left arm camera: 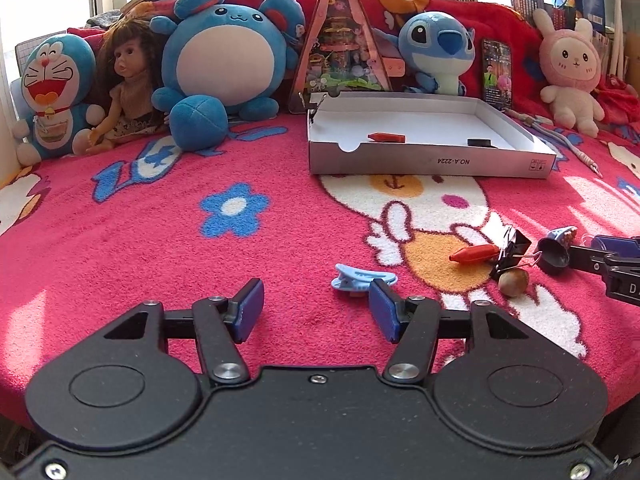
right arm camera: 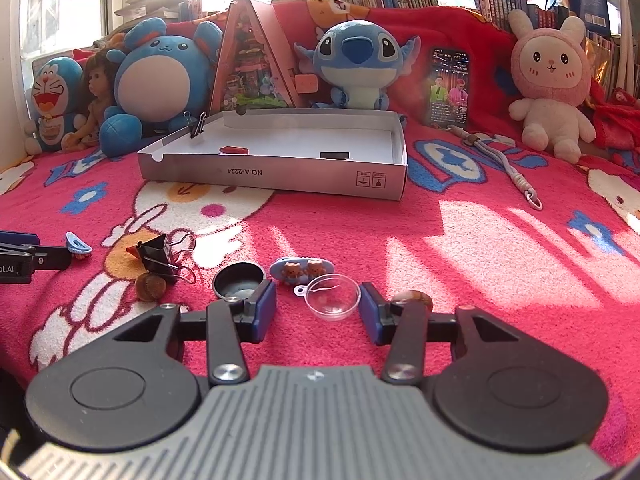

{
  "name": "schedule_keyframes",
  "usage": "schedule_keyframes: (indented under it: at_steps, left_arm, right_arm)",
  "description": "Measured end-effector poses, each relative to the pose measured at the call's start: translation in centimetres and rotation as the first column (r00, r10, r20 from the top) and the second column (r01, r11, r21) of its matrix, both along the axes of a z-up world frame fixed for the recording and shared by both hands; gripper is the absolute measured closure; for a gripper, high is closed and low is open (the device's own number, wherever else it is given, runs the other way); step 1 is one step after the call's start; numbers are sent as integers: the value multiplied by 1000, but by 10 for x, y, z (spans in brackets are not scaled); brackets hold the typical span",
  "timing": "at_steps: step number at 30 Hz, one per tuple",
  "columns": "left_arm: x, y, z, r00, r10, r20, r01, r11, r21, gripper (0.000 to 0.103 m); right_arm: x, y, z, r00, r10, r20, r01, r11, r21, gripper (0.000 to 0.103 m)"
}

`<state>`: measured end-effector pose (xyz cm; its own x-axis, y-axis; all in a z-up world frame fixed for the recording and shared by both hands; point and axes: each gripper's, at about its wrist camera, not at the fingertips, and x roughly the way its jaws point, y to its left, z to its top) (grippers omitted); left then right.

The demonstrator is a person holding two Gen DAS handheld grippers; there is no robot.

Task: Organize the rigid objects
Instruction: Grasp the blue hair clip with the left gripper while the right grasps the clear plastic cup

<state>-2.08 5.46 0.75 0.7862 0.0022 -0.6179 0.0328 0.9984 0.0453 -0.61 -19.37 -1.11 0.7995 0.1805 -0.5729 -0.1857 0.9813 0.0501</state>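
Both stand released and empty: the left hand-held gripper [left arm camera: 316, 310] faces the blue clip [left arm camera: 362, 278], the right hand-held gripper [right arm camera: 318, 312] brackets the clear dome [right arm camera: 331, 297], both probably bound for the box [right arm camera: 276, 178].

Both views sit low over a pink cartoon blanket [left arm camera: 160, 248], each looking forward and slightly downward past its own gripper toward the row of plush toys. The left wrist camera stands left of the right one (the shallow white box [left arm camera: 432, 160] lies ahead to its right). Both share that box [right arm camera: 272, 178], the black binder clip [left arm camera: 514, 250] [right arm camera: 158, 254] and the blue Stitch plush [left arm camera: 438, 50] [right arm camera: 352, 62].
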Motion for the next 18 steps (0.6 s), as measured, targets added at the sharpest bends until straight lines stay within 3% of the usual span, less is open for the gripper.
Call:
schedule_keyframes:
  at_steps: [3,10,13,15,18]
  left_arm:
    - [-2,-13,0,999,-37,29,36,999,28,37]
    - [9,-24,-8,999,-26,23,26,1000,5,40]
    - [11,-23,-12,1000,-16,21,16,1000,-8,44]
    - [10,-23,-12,1000,-10,22,10,1000,-8,64]
    - [9,-23,-10,999,-3,33,2,1000,6,66]
  right_arm:
    - [0,1,0,1000,2,0,-2,1000,-3,52]
    - [-1,4,-1,1000,-28,3,28,1000,-10,54]
    - [-1,5,-1,999,-42,9,42,999,-15,55]
    - [-2,6,-1,999,-41,12,42,999,-17,57]
    - [-1,4,-1,999,-50,10,50,999,-3,63]
